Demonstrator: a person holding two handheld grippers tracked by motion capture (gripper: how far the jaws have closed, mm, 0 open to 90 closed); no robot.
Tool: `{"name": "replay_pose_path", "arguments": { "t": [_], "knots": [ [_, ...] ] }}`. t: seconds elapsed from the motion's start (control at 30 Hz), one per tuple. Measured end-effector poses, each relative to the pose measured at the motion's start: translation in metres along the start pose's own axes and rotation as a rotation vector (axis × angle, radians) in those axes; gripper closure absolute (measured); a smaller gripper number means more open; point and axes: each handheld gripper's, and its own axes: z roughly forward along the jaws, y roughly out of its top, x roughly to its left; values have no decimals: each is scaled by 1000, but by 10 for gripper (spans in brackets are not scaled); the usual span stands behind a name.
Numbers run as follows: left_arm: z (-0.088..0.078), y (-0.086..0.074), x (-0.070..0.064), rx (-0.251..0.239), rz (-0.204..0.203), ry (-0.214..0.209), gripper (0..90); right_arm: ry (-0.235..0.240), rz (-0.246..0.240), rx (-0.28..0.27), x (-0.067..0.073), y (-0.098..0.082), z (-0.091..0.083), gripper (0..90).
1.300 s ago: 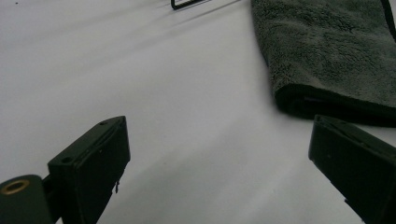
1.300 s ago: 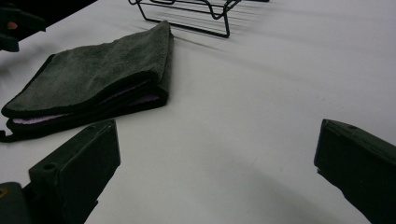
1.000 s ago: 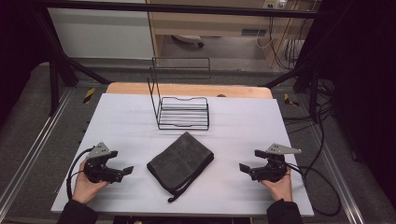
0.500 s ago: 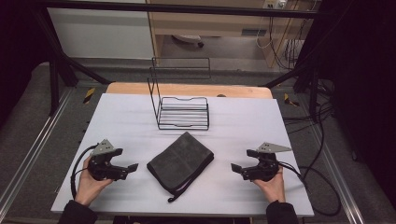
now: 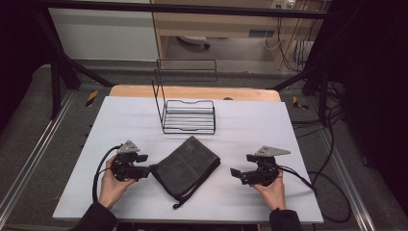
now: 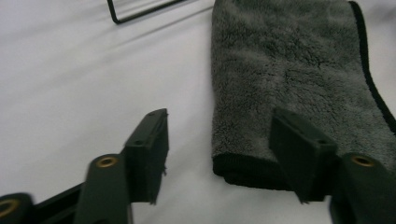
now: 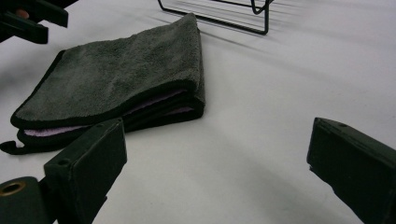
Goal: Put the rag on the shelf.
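altogether one folded towel (image 5: 187,166), one wire rack (image 5: 187,115), two hand-held grippers

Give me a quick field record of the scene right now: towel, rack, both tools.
towel: folded dark grey towel, flat on the white table, loop at its near corner
rack: black wire rack, beyond the towel, empty
left tool: left tool at the towel's left corner, jaws just been closing, corner between them, not yet pinched
right tool: right tool open, short of the towel

Folded grey towel (image 5: 187,166) between left tongs (image 5: 150,169) and right tongs (image 5: 234,173)
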Motion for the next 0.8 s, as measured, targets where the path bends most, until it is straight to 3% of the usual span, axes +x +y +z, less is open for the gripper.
{"name": "replay_pose_path", "arguments": {
  "t": [0.07,0.27,0.4,0.7,0.8],
  "knots": [
    [5,-3,1,7,-24,-22,472,-3,7,0,0,0,3,76],
    [16,-10,0,53,-18,-42,555,-10,23,2,2,0,10,110],
    [17,-11,0,63,-37,-68,634,-7,-13,17,13,7,23,154],
    [19,-11,0,82,-42,-82,680,3,-35,32,26,19,52,212],
    [19,-11,0,88,-43,-87,695,-19,-39,35,30,26,63,253]
  ]
}}
